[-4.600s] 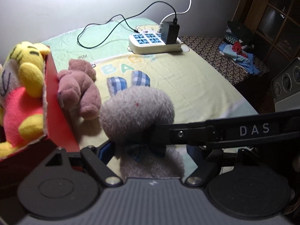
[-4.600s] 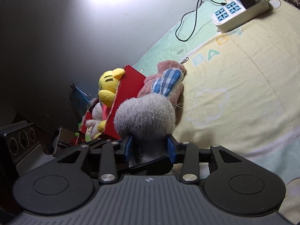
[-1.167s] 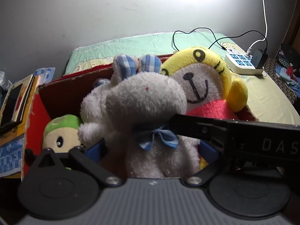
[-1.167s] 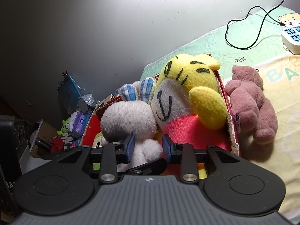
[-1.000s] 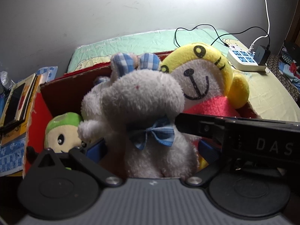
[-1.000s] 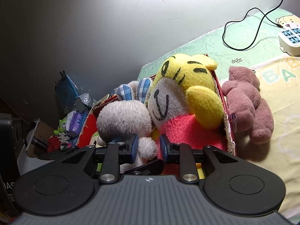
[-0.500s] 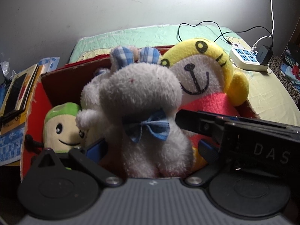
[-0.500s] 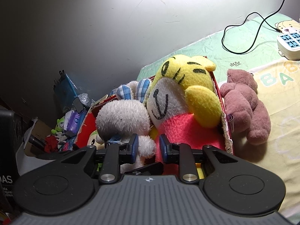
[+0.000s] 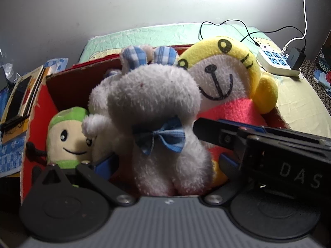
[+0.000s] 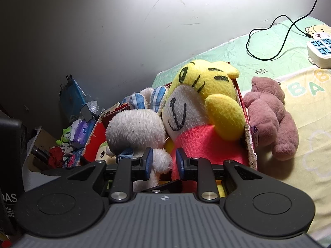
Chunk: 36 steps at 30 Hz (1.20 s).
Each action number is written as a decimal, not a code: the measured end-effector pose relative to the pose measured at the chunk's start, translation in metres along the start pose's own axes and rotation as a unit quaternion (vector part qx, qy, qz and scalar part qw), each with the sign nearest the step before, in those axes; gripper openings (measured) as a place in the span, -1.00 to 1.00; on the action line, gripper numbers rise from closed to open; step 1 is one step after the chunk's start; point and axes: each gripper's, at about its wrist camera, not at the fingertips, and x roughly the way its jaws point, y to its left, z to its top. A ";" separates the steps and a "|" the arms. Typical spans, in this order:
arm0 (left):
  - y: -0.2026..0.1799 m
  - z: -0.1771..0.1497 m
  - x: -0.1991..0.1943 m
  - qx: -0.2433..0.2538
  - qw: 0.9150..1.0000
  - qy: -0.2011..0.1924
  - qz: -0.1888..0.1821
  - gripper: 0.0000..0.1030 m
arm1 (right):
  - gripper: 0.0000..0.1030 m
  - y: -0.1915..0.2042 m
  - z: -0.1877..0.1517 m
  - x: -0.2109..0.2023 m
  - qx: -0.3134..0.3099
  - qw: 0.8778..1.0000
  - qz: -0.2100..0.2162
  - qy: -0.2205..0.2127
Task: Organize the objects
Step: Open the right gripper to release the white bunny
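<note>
A grey plush rabbit (image 9: 149, 111) with plaid ears and a blue bow sits upright in the red cardboard box (image 9: 62, 82), between a green-capped doll (image 9: 66, 132) and a big yellow-and-red plush (image 9: 225, 82). My left gripper (image 9: 167, 163) is open, its fingers wide on either side of the rabbit's body. My right gripper (image 10: 162, 163) reaches in from the side; its blue pads (image 10: 148, 163) are close together around the rabbit's (image 10: 134, 130) paw. A pink bear (image 10: 269, 119) lies on the bed outside the box.
A white power strip (image 9: 277, 62) with a charger and cables lies on the bed (image 9: 300, 99) at the back right. Books (image 9: 18, 101) and clutter (image 10: 70, 136) sit left of the box. The wall is close behind.
The rabbit was carried from the bed into the box and has settled lower in the last second. The right gripper's jaws have narrowed from around its body to its paw.
</note>
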 end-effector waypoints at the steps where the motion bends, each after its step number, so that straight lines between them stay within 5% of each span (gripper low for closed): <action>1: 0.000 0.000 0.000 0.000 1.000 0.000 0.000 0.99 | -0.50 0.000 0.000 0.000 0.000 1.000 0.000 0.000; 22: 0.003 -0.004 -0.004 -0.009 1.000 0.000 0.001 0.99 | -0.50 0.001 -0.003 -0.008 0.007 1.000 -0.005 -0.001; 36: -0.004 -0.005 -0.019 -0.009 0.999 -0.018 0.040 0.99 | -0.42 0.000 -0.008 -0.030 0.009 1.000 0.005 -0.030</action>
